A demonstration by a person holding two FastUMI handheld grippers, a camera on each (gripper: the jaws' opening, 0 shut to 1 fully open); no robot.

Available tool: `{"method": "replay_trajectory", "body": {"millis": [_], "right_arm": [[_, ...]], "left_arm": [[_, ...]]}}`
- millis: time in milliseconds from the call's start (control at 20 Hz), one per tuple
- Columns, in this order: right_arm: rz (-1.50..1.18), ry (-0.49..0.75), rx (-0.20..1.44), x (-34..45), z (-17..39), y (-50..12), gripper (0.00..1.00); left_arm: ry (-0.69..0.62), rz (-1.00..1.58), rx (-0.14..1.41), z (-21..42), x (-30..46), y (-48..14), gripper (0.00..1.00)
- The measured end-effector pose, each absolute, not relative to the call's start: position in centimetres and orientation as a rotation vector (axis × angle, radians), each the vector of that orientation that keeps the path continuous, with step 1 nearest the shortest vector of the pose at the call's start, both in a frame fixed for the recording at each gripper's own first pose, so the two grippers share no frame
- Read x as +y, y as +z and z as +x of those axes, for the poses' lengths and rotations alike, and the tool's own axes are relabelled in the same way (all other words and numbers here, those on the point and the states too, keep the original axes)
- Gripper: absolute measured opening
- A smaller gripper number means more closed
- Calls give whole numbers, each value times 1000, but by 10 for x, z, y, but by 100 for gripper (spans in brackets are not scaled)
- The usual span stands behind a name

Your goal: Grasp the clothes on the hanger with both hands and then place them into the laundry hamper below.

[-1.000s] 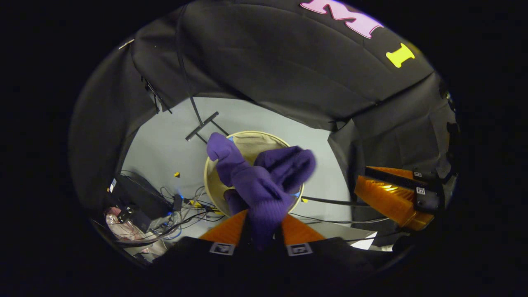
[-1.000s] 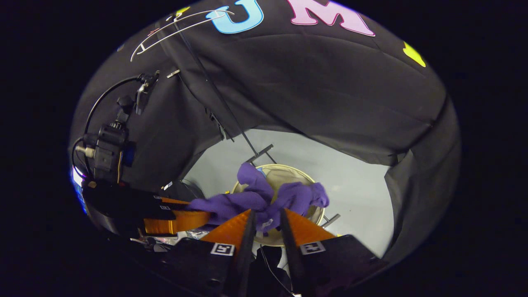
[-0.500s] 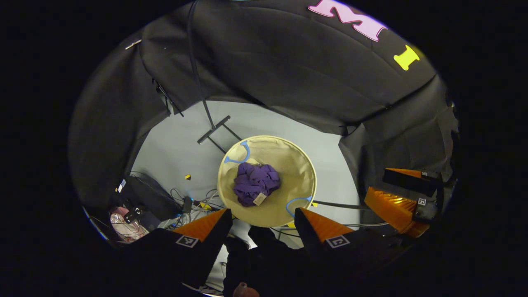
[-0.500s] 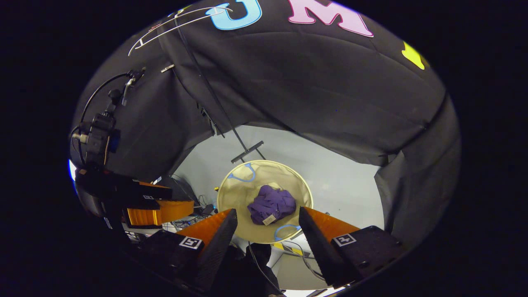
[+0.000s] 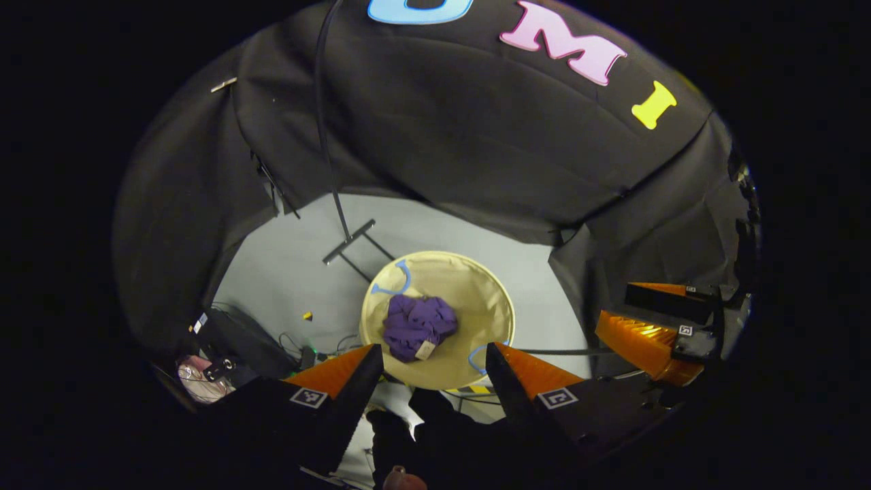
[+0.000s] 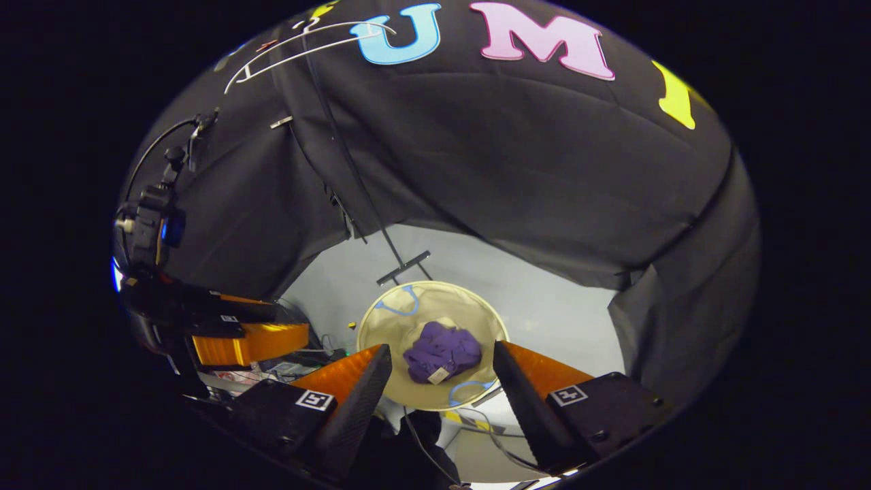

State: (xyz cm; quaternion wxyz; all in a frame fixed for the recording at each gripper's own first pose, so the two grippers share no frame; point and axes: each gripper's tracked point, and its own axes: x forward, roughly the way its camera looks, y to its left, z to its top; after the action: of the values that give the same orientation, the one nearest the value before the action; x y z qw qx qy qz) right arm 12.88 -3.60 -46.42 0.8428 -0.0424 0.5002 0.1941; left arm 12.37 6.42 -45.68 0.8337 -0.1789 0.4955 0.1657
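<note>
I see the purple clothes (image 5: 415, 327) lying crumpled inside the hamper (image 5: 476, 299) on the floor, tag showing. My left gripper (image 5: 432, 361) and right gripper (image 6: 442, 361) hang above it, fingers spread wide, holding nothing

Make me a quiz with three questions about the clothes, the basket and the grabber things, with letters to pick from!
1. Where is the bundle of clothes?
A. On the hanger
B. Inside the laundry hamper
C. On the floor beside the hamper

2. What colour are the clothes?
A. Purple
B. Red
C. White

3. How do the fingers of the left gripper and the right gripper stand?
A. Both shut on the clothes
B. One open, one shut
C. Both open, holding nothing

Answers:
1 B, the bundle lies on the hamper's bottom.
2 A, the cloth is purple in both views.
3 C, each pair stands spread apart, with the hamper seen through the gap.
</note>
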Motion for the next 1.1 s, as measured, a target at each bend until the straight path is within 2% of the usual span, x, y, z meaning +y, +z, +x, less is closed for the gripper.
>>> {"method": "replay_trajectory", "body": {"millis": [150,200,350,400,550,850,1100], "right_arm": [[-87,404,995,-25,122,-440,99],[-83,399,976,-20,119,-431,99],[-57,375,903,-7,115,-404,99],[-43,364,874,-2,114,-392,99],[-11,318,778,9,115,-347,99],[22,200,452,10,124,-223,98],[100,143,218,25,107,-144,98]], "left_arm": [[328,-316,954,117,74,-430,93],[315,-284,924,114,78,-420,96],[277,-209,817,109,84,-386,96],[266,-187,777,110,87,-370,93],[229,-128,644,112,95,-324,96],[168,-41,397,103,104,-225,95],[135,32,212,78,100,-150,95]]}}
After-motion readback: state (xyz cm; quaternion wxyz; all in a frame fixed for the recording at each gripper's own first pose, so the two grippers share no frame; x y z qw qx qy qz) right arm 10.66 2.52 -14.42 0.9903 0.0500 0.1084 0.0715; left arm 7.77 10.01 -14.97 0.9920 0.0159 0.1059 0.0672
